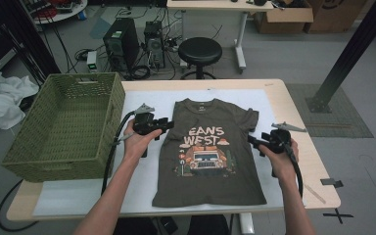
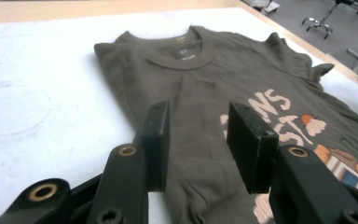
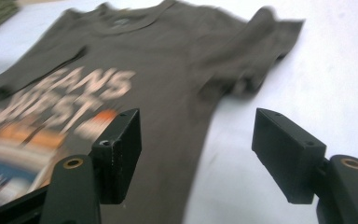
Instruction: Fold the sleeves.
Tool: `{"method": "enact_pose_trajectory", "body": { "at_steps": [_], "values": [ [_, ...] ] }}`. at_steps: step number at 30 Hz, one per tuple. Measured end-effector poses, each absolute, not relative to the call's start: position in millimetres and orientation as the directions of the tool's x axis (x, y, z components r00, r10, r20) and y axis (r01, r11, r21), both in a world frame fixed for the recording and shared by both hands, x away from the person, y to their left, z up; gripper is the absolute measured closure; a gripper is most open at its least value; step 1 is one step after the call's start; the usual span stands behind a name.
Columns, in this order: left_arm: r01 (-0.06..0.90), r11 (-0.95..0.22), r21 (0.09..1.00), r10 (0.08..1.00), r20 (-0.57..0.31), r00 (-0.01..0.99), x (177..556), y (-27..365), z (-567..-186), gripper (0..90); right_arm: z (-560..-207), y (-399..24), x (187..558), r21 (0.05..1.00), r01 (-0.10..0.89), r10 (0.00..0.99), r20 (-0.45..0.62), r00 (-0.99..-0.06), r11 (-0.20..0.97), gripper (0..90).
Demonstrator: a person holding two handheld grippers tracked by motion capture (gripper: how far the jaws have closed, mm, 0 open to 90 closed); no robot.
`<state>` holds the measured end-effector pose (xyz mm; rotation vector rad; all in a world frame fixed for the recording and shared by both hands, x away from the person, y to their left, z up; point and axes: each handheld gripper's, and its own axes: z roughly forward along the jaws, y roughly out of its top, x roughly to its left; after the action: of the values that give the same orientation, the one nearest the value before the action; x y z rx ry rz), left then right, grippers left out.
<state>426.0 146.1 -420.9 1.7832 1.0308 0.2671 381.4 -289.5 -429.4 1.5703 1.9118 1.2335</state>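
A dark olive T-shirt (image 1: 210,161) with a truck print and pale letters lies flat, front up, on the white mat (image 1: 78,196), collar toward the far side. My left gripper (image 1: 166,126) hovers at the shirt's left edge near the sleeve. In the left gripper view its jaws (image 2: 198,121) stand open above the shirt (image 2: 214,79), with no cloth pinched. My right gripper (image 1: 252,141) sits at the shirt's right edge below the other sleeve. In the right gripper view it (image 3: 196,135) is wide open, one jaw over the shirt (image 3: 168,56) and one over the mat.
A green woven basket (image 1: 58,166) stands on the table's left end, close to my left forearm. Beyond the table are a black stool (image 1: 199,49), computer towers (image 1: 122,41) and a black slanted post (image 1: 347,54). White cloth (image 1: 0,98) lies off the table at left.
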Motion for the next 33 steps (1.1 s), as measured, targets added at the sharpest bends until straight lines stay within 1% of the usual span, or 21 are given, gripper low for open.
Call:
{"method": "enact_pose_trajectory", "body": {
  "at_steps": [2,3,5,6,7,8,13,15,16,18,19,20,22,23,25,27,29,31,32,33],
  "values": [
    [0.511,-0.110,0.852,0.743,-0.271,0.611,420.7,148.6,-419.3,60.4,-428.0,-292.0,395.8,0.803,0.595,0.930,0.242,-0.275,-0.033,35.1],
    [0.508,-0.104,0.855,0.743,-0.273,0.612,418.8,150.0,-418.3,60.3,-426.7,-293.5,406.7,0.808,0.587,0.935,0.246,-0.256,-0.052,37.3],
    [0.501,-0.092,0.861,0.742,-0.276,0.611,415.5,152.9,-415.9,60.3,-425.4,-294.8,420.0,0.807,0.583,0.937,0.271,-0.219,-0.097,39.0],
    [0.499,-0.085,0.863,0.742,-0.279,0.609,414.6,154.0,-415.0,60.3,-425.6,-294.9,428.1,0.799,0.586,0.934,0.301,-0.194,-0.136,42.4],
    [0.497,-0.079,0.864,0.742,-0.282,0.608,413.4,155.8,-413.6,60.3,-426.6,-294.9,432.3,0.796,0.585,0.930,0.318,-0.183,-0.157,43.7],
    [0.494,-0.078,0.866,0.743,-0.280,0.608,412.5,157.1,-412.4,60.3,-429.0,-294.1,439.0,0.786,0.592,0.928,0.334,-0.164,-0.179,43.8],
    [0.486,-0.077,0.871,0.743,-0.274,0.610,408.6,161.9,-410.2,60.3,-439.3,-289.8,454.9,0.773,0.614,0.953,0.283,-0.113,-0.157,49.8],
    [0.484,-0.079,0.871,0.744,-0.271,0.610,407.3,163.1,-411.0,60.4,-444.1,-289.9,457.2,0.765,0.628,0.969,0.237,-0.070,-0.141,50.2],
    [0.486,-0.079,0.870,0.745,-0.273,0.609,407.2,163.3,-411.7,60.4,-448.7,-289.7,458.4,0.748,0.648,0.970,0.235,-0.055,-0.145,50.3],
    [0.491,-0.084,0.867,0.747,-0.271,0.607,407.3,163.8,-413.8,60.4,-449.6,-286.7,458.9,0.755,0.644,0.978,0.204,-0.050,-0.125,52.6],
    [0.496,-0.083,0.864,0.748,-0.275,0.604,407.2,163.8,-415.1,60.3,-449.8,-285.1,459.2,0.760,0.642,0.981,0.187,-0.060,-0.105,55.0],
    [0.498,-0.085,0.863,0.747,-0.275,0.605,407.1,163.7,-416.0,60.3,-450.3,-282.7,459.2,0.765,0.640,0.984,0.158,-0.081,-0.070,59.0],
    [0.502,-0.087,0.860,0.746,-0.278,0.605,406.5,162.8,-417.1,60.4,-450.3,-279.2,459.3,0.766,0.642,0.983,0.140,-0.117,-0.032,67.9],
    [0.504,-0.087,0.860,0.746,-0.279,0.605,406.2,162.3,-417.6,60.4,-450.3,-278.3,459.4,0.765,0.644,0.980,0.146,-0.132,-0.028,72.0],
    [0.506,-0.089,0.858,0.744,-0.281,0.607,405.7,161.8,-418.2,60.5,-449.2,-278.2,459.7,0.755,0.655,0.969,0.185,-0.166,-0.032,86.0],
    [0.506,-0.088,0.858,0.743,-0.281,0.607,405.2,161.8,-418.1,60.6,-446.1,-278.5,459.4,0.762,0.643,0.957,0.236,-0.169,-0.074,88.2],
    [0.505,-0.090,0.858,0.744,-0.280,0.607,405.2,162.4,-418.4,60.7,-439.9,-275.1,458.3,0.792,0.604,0.944,0.261,-0.203,-0.089,88.4],
    [0.510,-0.088,0.856,0.746,-0.283,0.603,405.5,162.5,-419.0,60.8,-431.3,-260.8,454.5,0.841,0.541,0.915,0.236,-0.329,-0.023,88.3],
    [0.512,-0.086,0.855,0.745,-0.285,0.602,405.6,162.1,-419.4,60.8,-429.8,-254.8,452.9,0.849,0.528,0.901,0.219,-0.375,0.013,88.0],
    [0.512,-0.089,0.854,0.745,-0.284,0.604,405.5,161.7,-419.8,60.8,-428.5,-246.2,450.3,0.858,0.509,0.877,0.189,-0.443,0.072,87.2]
  ]
}}
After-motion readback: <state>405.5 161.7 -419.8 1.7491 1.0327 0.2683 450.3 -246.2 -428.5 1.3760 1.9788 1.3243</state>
